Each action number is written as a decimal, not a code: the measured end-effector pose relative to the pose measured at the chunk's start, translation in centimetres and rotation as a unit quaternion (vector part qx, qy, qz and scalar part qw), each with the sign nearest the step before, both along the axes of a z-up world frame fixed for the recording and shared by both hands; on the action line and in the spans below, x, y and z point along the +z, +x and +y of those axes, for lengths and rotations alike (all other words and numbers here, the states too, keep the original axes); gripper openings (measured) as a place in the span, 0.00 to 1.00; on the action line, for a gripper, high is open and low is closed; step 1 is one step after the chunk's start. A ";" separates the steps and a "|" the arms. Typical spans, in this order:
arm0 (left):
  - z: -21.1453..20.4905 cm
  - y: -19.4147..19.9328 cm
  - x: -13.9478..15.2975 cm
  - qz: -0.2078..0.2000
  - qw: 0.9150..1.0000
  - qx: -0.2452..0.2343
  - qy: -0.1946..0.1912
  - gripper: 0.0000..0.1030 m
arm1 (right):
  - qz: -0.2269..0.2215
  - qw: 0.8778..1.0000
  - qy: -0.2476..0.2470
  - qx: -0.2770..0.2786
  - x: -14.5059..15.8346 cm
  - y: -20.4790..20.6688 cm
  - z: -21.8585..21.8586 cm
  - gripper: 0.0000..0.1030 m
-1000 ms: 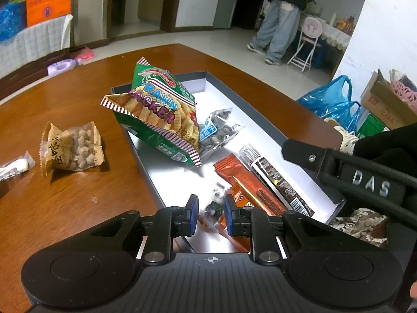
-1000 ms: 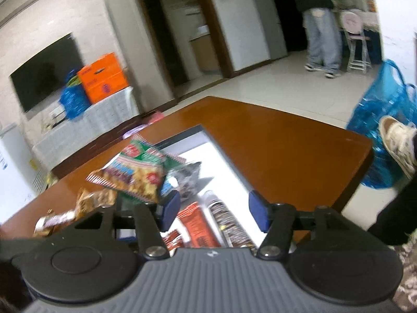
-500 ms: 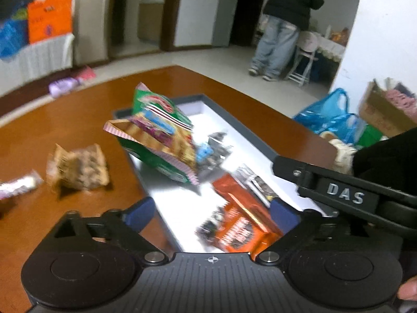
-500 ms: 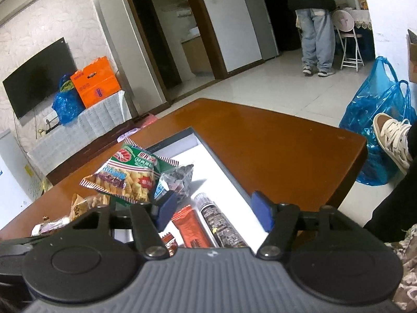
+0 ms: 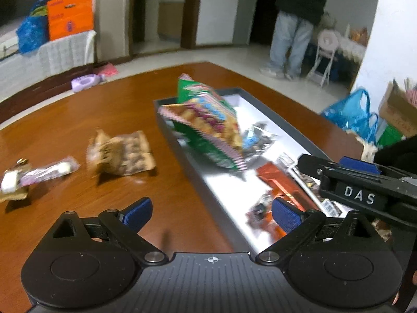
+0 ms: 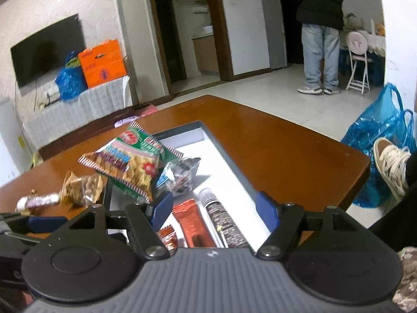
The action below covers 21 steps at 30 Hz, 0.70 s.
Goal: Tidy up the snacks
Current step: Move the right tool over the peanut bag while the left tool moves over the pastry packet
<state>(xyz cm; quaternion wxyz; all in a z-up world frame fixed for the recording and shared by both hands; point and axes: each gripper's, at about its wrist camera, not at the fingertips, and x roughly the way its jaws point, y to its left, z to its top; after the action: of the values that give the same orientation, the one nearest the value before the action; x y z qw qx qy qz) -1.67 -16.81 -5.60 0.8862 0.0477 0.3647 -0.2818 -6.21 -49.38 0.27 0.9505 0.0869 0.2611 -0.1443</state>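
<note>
On the brown wooden tabletop [image 5: 78,120], left of the grey tray's long edge [image 5: 182,154], lies the tan nut packet [image 5: 121,154]; my left gripper [image 5: 211,212] is opening, empty; I'd straddle it squarely. Right gripper [image 6: 212,212] spread, empty.

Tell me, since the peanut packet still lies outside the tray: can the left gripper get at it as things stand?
Probably yes. The left gripper, jaws opening and empty, has only bare table between it and the peanut packet.
</note>
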 end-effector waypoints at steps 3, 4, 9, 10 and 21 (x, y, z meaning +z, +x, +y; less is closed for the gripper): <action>3.4 -0.1 -0.8 -0.022 0.999 0.042 -0.011 0.98 | 0.007 1.000 -0.018 0.011 -0.2 0.3 1.0 0.69; 4.4 0.0 -0.9 -0.030 0.998 0.055 -0.014 0.98 | 0.006 1.000 -0.023 0.013 -0.3 0.4 1.3 0.69; 9.0 1.7 1.6 -0.060 0.992 0.111 -0.024 1.00 | -0.023 0.999 -0.035 0.021 0.0 0.8 3.2 0.70; 9.6 2.2 1.8 -0.063 0.991 0.121 -0.018 1.00 | -0.032 0.999 -0.037 0.020 0.0 0.9 3.7 0.70; 16.6 7.2 2.3 -0.066 0.967 0.247 0.003 0.99 | -0.107 0.976 -0.079 0.171 -0.5 3.1 15.5 0.84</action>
<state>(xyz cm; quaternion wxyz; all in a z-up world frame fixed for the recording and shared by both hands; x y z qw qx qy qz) 5.54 -0.19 -3.31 0.9504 -0.0224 0.3064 -0.0496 -3.15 -33.89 -0.23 0.9874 -0.0197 0.1565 0.0102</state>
